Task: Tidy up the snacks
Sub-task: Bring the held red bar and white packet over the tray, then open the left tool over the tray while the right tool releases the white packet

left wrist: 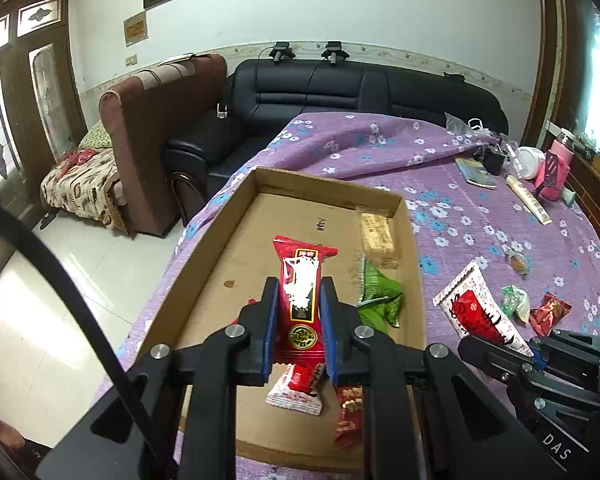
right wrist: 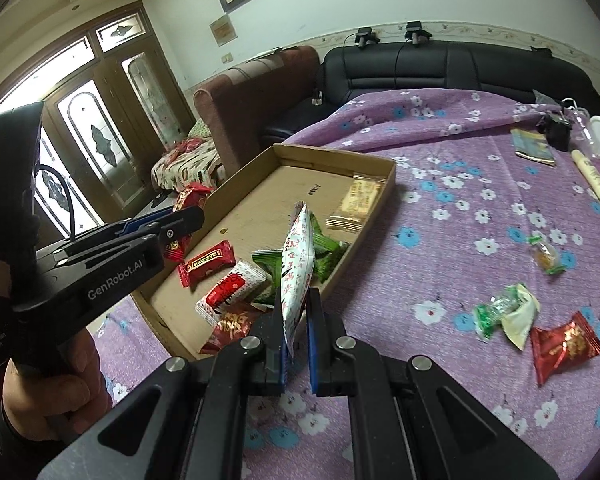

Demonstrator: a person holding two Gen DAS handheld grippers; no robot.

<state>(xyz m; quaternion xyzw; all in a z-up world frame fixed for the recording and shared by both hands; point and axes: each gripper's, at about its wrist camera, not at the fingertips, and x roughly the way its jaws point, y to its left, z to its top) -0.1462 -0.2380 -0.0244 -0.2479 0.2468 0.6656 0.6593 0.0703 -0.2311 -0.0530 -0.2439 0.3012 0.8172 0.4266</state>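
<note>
- Now we hold a snack in each gripper, both over or beside the box (left wrist: 224, 216), a shallow cardboard tray lying on the purple flowered cloth (left wrist: 480, 200) of the bench.
- Our left gripper (left wrist: 300, 300) has its jaws narrow, pressed on the sides of a long red pack (left wrist: 302, 280); the pack stands lengthwise between them and sticks out well past their tips, above the box floor.
- Just under the left jaws, inside the box, lie a white-and-red pack (left wrist: 296, 394) and a red pack (left wrist: 348, 412); to the right of the jaws lies a green pack (left wrist: 380, 300), and beyond it, near the far right wall, a tan pack (left wrist: 378, 234).
- Our right gripper (right wrist: 296, 320) has its jaws nearly together, pinching the lower edge of a white pack (right wrist: 298, 264) with red print; the pack rises upright and a little tilted beyond the tips, at the near right wall of the box.
- Left of the right jaws, in the box, we see another red pack (right wrist: 208, 266) lying flat.
- Right of the right jaws, out on the cloth, lie three loose snacks: a green-and-cream one (right wrist: 508, 312), a dark red one (right wrist: 564, 348) touching or just beside it, and a small yellow one (right wrist: 546, 256) farther off.
- A hand (right wrist: 56, 384) grips the left gripper's handle at the left edge of the right wrist view.
</note>
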